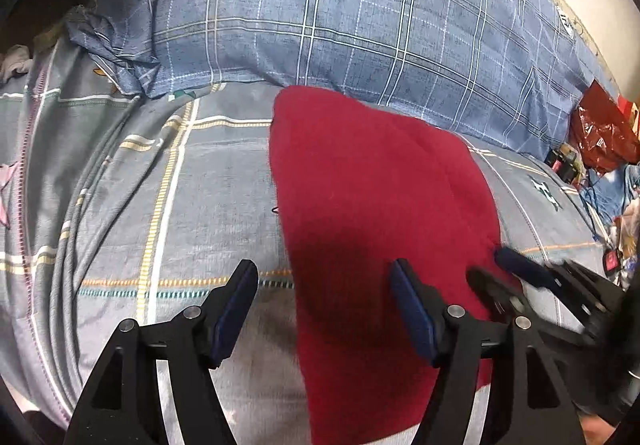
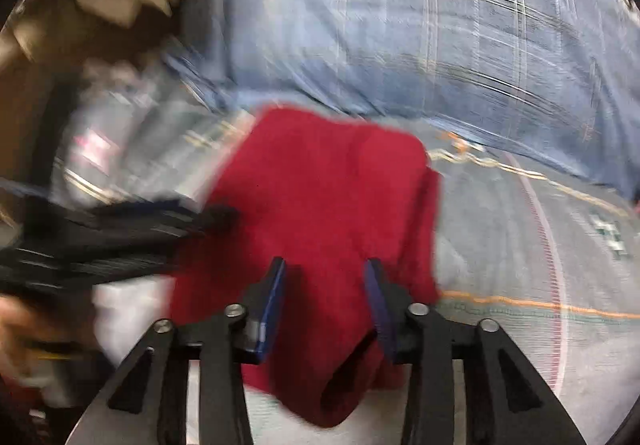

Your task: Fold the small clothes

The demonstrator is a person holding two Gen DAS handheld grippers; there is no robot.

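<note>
Red garment (image 1: 372, 205) lies flat on our plaid bedsheet (image 1: 208, 181), just below the blue pillow (image 1: 360, 25). Left gripper (image 1: 324, 309) wide, straddling its left edge; right gripper (image 2: 326, 305) half-open, empty, over its near hem, likely for grasping.

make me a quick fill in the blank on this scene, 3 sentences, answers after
1. The small garment lying on the bedspread is ____ in colour.
2. The left gripper has its jaws ____, with nothing between the pads.
3. Behind the garment lies a blue plaid ____ with a round crest.

Missing words: red; open; pillow
</note>
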